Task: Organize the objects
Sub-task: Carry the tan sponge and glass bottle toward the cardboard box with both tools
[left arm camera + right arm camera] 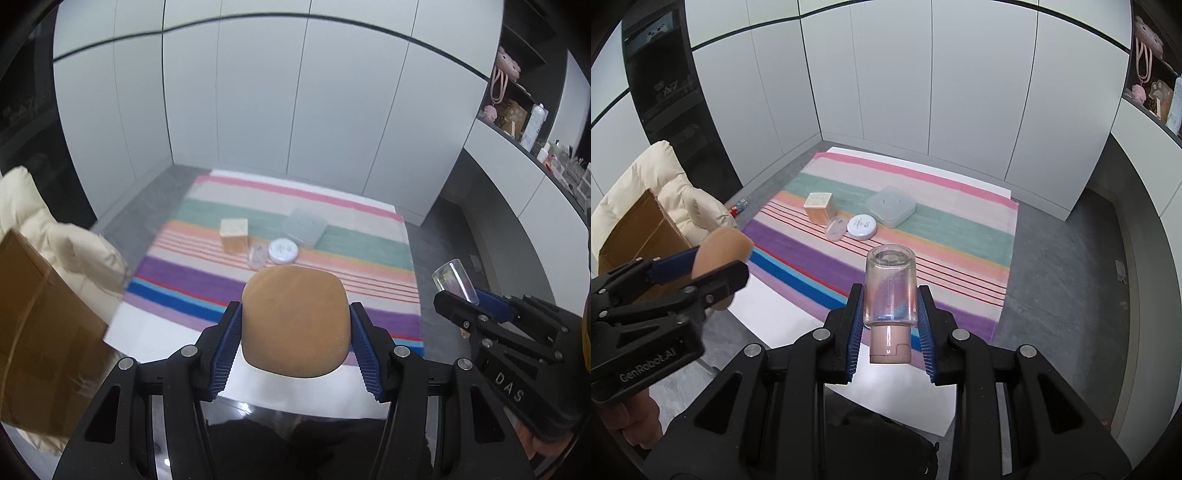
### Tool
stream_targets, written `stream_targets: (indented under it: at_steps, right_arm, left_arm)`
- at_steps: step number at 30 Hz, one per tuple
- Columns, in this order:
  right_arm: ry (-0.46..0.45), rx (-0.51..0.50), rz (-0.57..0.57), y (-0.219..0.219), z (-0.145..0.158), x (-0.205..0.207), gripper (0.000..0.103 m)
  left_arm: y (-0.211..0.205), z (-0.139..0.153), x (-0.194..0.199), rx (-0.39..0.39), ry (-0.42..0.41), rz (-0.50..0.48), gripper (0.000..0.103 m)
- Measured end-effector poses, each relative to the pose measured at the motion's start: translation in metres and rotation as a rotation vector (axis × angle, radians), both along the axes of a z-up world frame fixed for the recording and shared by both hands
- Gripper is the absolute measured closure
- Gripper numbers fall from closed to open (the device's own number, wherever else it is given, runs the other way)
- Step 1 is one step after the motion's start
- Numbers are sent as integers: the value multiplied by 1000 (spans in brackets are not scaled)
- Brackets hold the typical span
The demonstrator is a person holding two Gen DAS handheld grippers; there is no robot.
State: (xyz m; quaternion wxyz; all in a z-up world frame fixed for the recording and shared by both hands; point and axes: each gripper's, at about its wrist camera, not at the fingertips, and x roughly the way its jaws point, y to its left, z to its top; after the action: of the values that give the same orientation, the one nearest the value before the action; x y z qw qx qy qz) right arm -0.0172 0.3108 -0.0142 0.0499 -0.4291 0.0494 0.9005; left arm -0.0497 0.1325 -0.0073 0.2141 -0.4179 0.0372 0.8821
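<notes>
Right up against my left wrist lens, the left gripper (295, 332) is clamped on a tan rounded sponge-like pad (295, 321) — both blue pads pressing its sides, held above the striped blanket (369, 240). Further out on that blanket I see a small wooden box (233, 234), a white round tin (283, 251) and a clear square container (304, 226) clustered together. Cardboard box (40, 332) sits off to the left.

Over on the right wrist view, my right gripper (891, 317) is squeezed onto a clear bottle (891, 286) — pink cap (889, 345) pointing back at the camera, also above the blanket's near edge.
</notes>
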Motion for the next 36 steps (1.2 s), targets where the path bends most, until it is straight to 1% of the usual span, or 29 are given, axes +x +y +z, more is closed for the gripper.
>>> stream_targets:
  at_steps: [3,5,8,10,14,16,20,29,36]
  right_arm:
    - [-4,-3,1,-3,-2,-3,74]
    - [-23,10,6,-7,-6,-5,74]
    - [-24,21,27,-15,-5,-8,74]
    - [-18,20,38,-18,-4,-11,74]
    - [-18,29,53,-25,-4,-23,74]
    - [-19,12,56,-27,-5,-27,74]
    - [-22,6,69,-33,-6,-38,74]
    - [-19,-7,104,-57,-7,-55,74]
    - [-20,-7,139,-78,-10,-65,74]
  left_arm:
    - [-10,2,-3,5,13,29,44]
    - [-11,3,-3,-19,40,31,44]
    - [-21,3,-5,-9,37,48,44]
    - [-26,1,-6,-21,45,56,44]
    - [-40,-2,-11,-12,31,77,44]
    - [-46,-5,-13,-8,20,86,44]
    - [-64,-12,-22,17,-22,118,44]
    - [-90,-10,-28,-2,21,168,44]
    - [-109,-11,-33,6,21,197,44]
